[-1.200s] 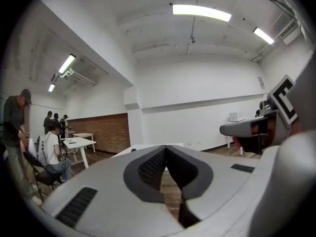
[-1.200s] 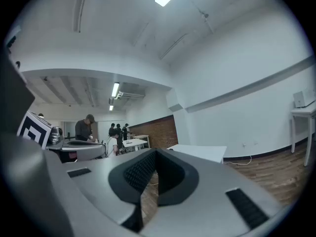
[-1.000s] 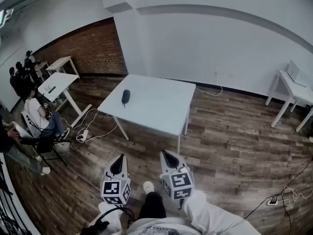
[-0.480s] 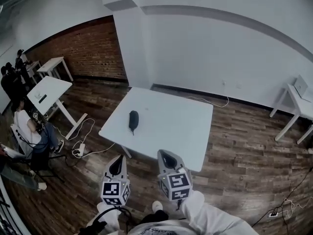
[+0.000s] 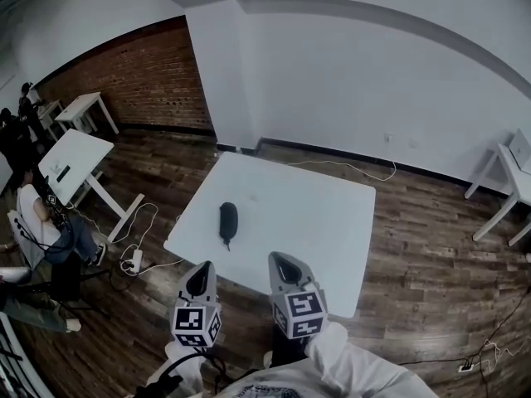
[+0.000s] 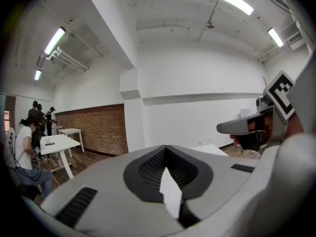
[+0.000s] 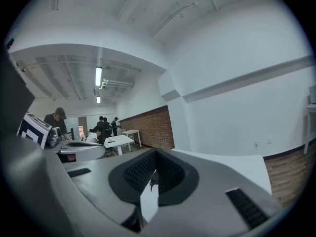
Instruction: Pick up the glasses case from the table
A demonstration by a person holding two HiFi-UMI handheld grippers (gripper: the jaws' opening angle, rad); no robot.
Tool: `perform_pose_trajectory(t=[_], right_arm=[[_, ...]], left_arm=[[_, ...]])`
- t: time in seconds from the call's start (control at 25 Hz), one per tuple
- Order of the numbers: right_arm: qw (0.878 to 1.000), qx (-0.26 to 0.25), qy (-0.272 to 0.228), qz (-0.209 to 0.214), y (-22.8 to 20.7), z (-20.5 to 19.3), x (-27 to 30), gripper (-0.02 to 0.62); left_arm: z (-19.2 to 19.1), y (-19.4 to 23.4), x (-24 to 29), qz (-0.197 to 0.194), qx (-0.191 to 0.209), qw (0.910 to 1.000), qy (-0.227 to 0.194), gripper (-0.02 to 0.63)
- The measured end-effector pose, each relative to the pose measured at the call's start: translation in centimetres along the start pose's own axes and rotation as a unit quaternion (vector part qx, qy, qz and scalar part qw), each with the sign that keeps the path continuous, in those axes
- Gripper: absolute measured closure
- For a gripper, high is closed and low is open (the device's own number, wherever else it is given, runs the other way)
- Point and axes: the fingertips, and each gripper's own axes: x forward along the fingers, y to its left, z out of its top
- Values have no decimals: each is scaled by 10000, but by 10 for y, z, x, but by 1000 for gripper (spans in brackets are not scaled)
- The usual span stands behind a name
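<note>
A dark, oval glasses case (image 5: 227, 220) lies on the left half of a white table (image 5: 307, 214), its length running away from me. Both grippers hover side by side at the table's near edge, pointing roughly level. My left gripper (image 5: 199, 279) (image 6: 166, 154) is shut and holds nothing; the case lies just beyond it, slightly right. My right gripper (image 5: 286, 265) (image 7: 155, 154) is also shut and holds nothing, over the near edge to the right of the case. A small dark shape (image 7: 151, 181), perhaps the case, shows through the slit of its jaws.
Seated and standing people (image 5: 46, 214), chairs and two more white tables (image 5: 70, 156) fill the left side. Cables and a power strip (image 5: 137, 259) lie on the wooden floor by the table's left legs. A white pillar (image 5: 216, 73) stands behind, another table (image 5: 514, 177) at far right.
The table and case have come much nearer in the head view as I walked up. Both grippers stayed shut and side by side and now reach its near edge.
</note>
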Motion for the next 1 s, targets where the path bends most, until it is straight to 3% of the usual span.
perform_pose_trajectory(t=[0.32,0.56,0.92,1.0], right_arm=[[9990,70,109,428,-32,17,112,588],[9975,137,279,628,-37,9,158,588],[9975,245,533,407,-50,-5,193,588],[9975,267,566,326,-55,-7,197,588]], left_arm=[[11,44,99,272,-124,9994,186,593],[10,66,137,481,-208,9981,323,594],[-24,73,177,96,-380,9962,776,592],[-36,71,189,-42,-441,9944,956,435]])
